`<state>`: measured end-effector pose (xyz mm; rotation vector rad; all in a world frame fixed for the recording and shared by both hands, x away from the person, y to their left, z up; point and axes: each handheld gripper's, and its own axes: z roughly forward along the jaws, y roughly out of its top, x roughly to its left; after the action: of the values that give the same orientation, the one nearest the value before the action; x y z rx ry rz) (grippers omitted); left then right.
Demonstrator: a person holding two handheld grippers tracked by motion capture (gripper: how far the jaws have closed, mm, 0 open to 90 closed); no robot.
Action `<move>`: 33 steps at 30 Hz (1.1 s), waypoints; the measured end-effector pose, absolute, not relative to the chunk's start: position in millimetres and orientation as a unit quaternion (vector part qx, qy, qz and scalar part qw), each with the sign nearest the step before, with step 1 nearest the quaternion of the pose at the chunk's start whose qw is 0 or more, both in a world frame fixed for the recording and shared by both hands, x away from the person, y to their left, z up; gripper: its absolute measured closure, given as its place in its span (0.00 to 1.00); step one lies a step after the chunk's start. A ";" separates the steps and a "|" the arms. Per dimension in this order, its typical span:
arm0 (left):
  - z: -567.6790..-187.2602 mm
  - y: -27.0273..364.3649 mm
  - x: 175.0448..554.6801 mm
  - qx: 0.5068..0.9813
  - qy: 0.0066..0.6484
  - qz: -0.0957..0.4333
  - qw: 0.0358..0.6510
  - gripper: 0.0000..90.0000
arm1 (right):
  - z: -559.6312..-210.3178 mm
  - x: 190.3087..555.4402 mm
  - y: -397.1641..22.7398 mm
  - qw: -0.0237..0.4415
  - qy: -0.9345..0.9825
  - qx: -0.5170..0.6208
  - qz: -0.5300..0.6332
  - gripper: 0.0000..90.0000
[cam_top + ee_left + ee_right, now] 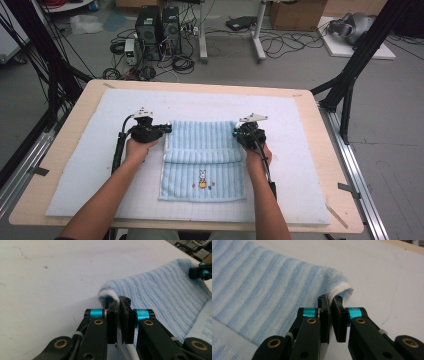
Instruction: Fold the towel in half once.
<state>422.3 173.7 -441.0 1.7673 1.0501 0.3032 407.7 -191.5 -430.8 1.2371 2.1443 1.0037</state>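
Observation:
A light blue ribbed towel [202, 160] with a small rabbit picture lies on the white mat [90, 160], part of it folded over itself. My left gripper [167, 128] is shut on the towel's far left corner [110, 293], whose white hem curls up between the jaws. My right gripper [236, 133] is shut on the far right corner [340, 291] in the same way, with the cloth lifted a little there. The right gripper's tip [202, 272] shows at the far right of the left gripper view.
The mat covers most of a wooden table [330, 165]. Black frame legs [350, 75] stand to the right and left of the table. Beyond the far edge, computers [157, 30], cables and cardboard boxes sit on the floor.

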 end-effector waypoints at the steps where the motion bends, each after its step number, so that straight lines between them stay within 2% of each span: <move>1: -442.1 174.0 424.0 0.728 0.436 0.129 0.513 0.94 | -431.4 409.2 -191.3 0.232 0.778 0.454 0.366 0.95; 5: -448.3 173.0 431.5 0.731 0.446 0.125 0.502 0.92 | -435.9 415.3 -191.4 0.233 0.775 0.458 0.368 0.95; 6: -448.2 173.3 431.4 0.725 0.455 0.125 0.502 0.86 | -436.9 415.3 -190.8 0.229 0.774 0.462 0.367 0.93; 7: -446.9 174.6 431.3 0.719 0.466 0.121 0.501 0.71 | -437.9 415.4 -191.3 0.227 0.777 0.461 0.364 0.88; 8: -445.1 177.0 430.3 0.718 0.469 0.116 0.502 0.61 | -438.2 414.9 -192.1 0.225 0.776 0.462 0.364 0.83; 11: -438.0 183.8 423.4 0.716 0.458 0.115 0.514 0.57 | -434.2 410.6 -197.2 0.211 0.771 0.461 0.385 0.70; 13: -433.6 188.0 419.3 0.720 0.450 0.108 0.518 0.57 | -430.2 406.1 -201.1 0.195 0.767 0.457 0.407 0.62; 18: -433.5 186.1 404.2 0.737 0.422 0.084 0.522 0.55 | -424.9 395.1 -210.3 0.175 0.783 0.436 0.408 0.61; 22: -437.3 179.1 395.3 0.756 0.415 0.061 0.503 0.48 | -420.1 386.7 -214.9 0.156 0.791 0.425 0.412 0.62; 29: -444.2 168.9 381.0 0.777 0.397 0.053 0.486 0.54 | -430.2 378.8 -219.2 0.122 0.805 0.422 0.399 0.65; 33: -445.4 162.4 373.9 0.803 0.371 0.062 0.461 0.64 | -440.1 373.9 -221.4 0.111 0.814 0.421 0.385 0.68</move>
<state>373.9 162.4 -445.4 1.9760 0.9137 0.1534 373.9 -221.4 -440.1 1.2379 2.3904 1.1299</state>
